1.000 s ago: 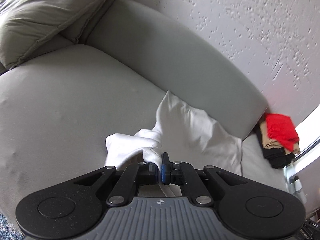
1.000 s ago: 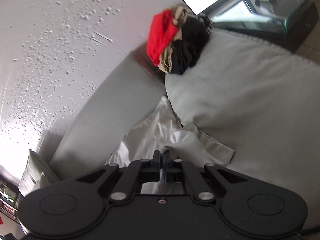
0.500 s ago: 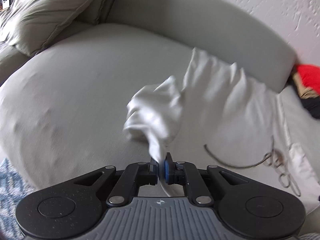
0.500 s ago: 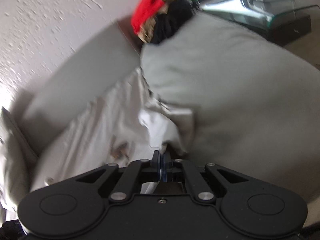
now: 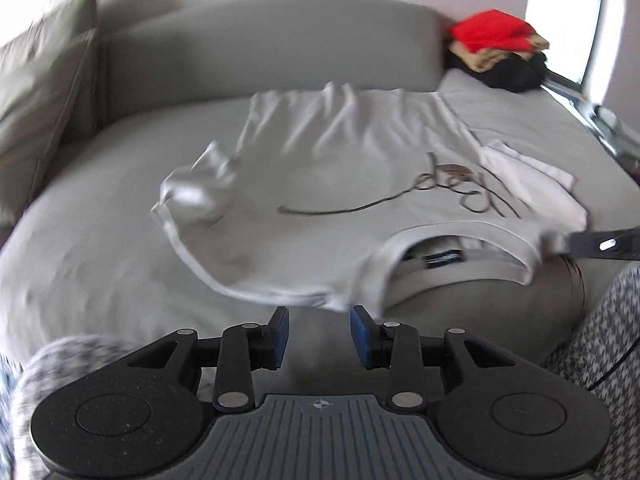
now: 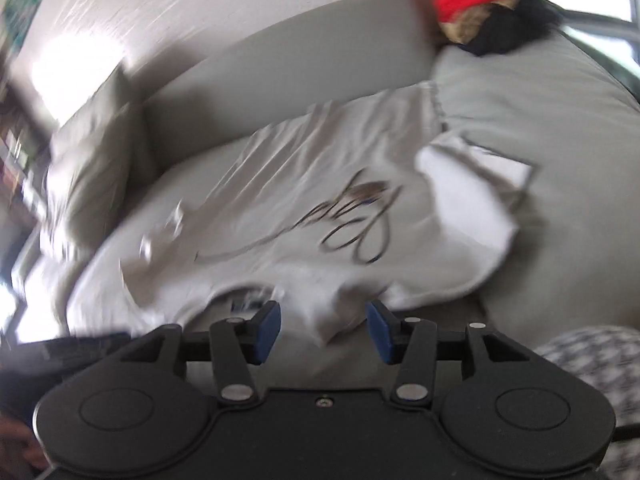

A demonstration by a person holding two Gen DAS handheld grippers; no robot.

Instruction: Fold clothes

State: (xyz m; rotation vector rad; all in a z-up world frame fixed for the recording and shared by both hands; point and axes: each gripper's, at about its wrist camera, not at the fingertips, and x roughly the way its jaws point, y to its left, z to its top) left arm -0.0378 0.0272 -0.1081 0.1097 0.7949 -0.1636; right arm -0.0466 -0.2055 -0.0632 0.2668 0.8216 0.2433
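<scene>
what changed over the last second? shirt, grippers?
Both grippers let go: the left gripper and right gripper were shut on the white T-shirt and their jaws have just been opening, empty. The shirt went from bunched to spread flat, print up. The folded pile stayed put.

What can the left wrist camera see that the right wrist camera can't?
Only the left wrist view shows the black label inside the shirt's collar, and the left gripper, open. Only the right wrist view shows the right gripper, open with shirt cloth loose between its jaws; both have just been opening. Both show the white T-shirt spread on the grey sofa and the pile of clothes.
</scene>
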